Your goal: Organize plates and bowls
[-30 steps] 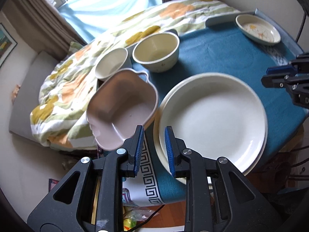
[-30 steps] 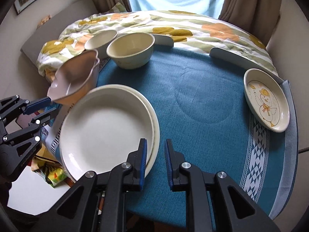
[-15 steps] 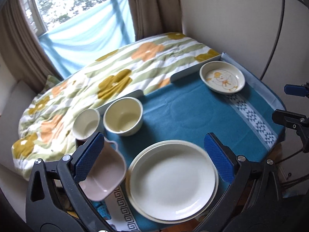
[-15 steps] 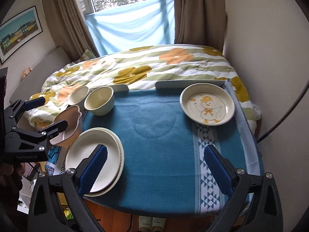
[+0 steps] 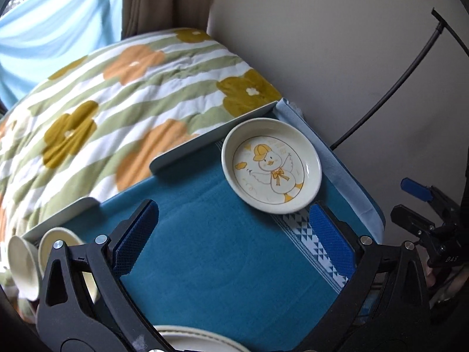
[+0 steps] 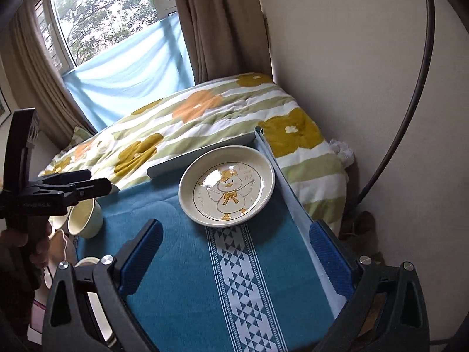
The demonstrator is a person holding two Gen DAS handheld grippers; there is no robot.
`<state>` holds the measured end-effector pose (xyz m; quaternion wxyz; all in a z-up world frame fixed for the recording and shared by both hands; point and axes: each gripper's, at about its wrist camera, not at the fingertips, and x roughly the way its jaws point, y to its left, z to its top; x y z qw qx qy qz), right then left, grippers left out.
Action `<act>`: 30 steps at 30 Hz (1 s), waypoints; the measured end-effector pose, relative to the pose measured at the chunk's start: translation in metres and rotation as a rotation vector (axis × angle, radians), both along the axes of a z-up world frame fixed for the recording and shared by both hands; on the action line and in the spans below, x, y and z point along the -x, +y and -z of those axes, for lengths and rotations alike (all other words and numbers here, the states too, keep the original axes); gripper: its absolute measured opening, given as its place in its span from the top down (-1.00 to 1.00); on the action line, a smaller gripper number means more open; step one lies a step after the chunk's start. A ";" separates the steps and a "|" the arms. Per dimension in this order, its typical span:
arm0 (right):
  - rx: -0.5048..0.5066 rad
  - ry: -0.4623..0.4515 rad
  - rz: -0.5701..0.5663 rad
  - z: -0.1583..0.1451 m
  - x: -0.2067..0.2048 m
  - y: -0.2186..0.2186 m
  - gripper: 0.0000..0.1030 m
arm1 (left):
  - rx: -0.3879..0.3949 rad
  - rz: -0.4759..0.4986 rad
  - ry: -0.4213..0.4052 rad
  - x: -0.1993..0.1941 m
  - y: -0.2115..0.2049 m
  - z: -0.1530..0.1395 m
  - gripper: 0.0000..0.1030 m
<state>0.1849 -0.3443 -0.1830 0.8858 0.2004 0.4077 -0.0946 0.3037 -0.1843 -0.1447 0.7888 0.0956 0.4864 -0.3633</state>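
Grippers are both standing wide apart with nothing between the pads. Left gripper (image 5: 234,240) and right gripper (image 6: 237,258) are aiming down over the blue tablecloth (image 6: 181,302), each framing the duck plate (image 6: 227,189).

Duck plate is sitting at about 1 o'clock in the left wrist view, 12 o'clock in the right wrist view, in the table's far corner beside the raised edge strip (image 5: 211,143), well apart from the other dishes. My read: it's the odd one out, and the spread fingers are being lined up to take it by the rim; right gripper is looking better centred on it.

Other dishes are clustering at 8–9 o'clock in both views, probably so stacking happens on that side.

Count, as far as visible:
- duck plate: 1
- cream bowls: 2 in the left view, larger bowl (image 5: 66,259) and smaller bowl (image 5: 22,267), touching or nearly so; right view is showing the larger one (image 6: 85,215) clearly, the other mostly hidden
- large plates (image 5: 199,340): a rim is poking in at 6 o'clock; can't tell one or two
- grippers: 2

Bed quilt (image 6: 205,117) is lying just beyond the table at 11 o'clock, so anything slipping off that edge is landing soft.
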 end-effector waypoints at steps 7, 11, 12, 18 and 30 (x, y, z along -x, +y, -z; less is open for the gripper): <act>-0.202 0.072 0.059 0.072 -0.050 -0.034 -0.44 | -0.087 0.071 0.131 -0.050 -0.065 0.073 -0.39; -0.233 0.115 0.071 0.094 -0.066 -0.042 -0.14 | -0.100 0.079 0.190 -0.069 -0.081 0.099 0.00; -0.233 0.122 0.071 0.097 -0.070 -0.043 -0.11 | -0.104 0.079 0.196 -0.072 -0.083 0.103 0.06; -0.246 0.147 0.096 0.110 -0.082 -0.048 0.08 | -0.093 0.089 0.251 -0.085 -0.091 0.117 0.43; -0.237 0.175 0.112 0.120 -0.089 -0.049 0.68 | -0.134 0.094 0.207 -0.085 -0.099 0.124 0.68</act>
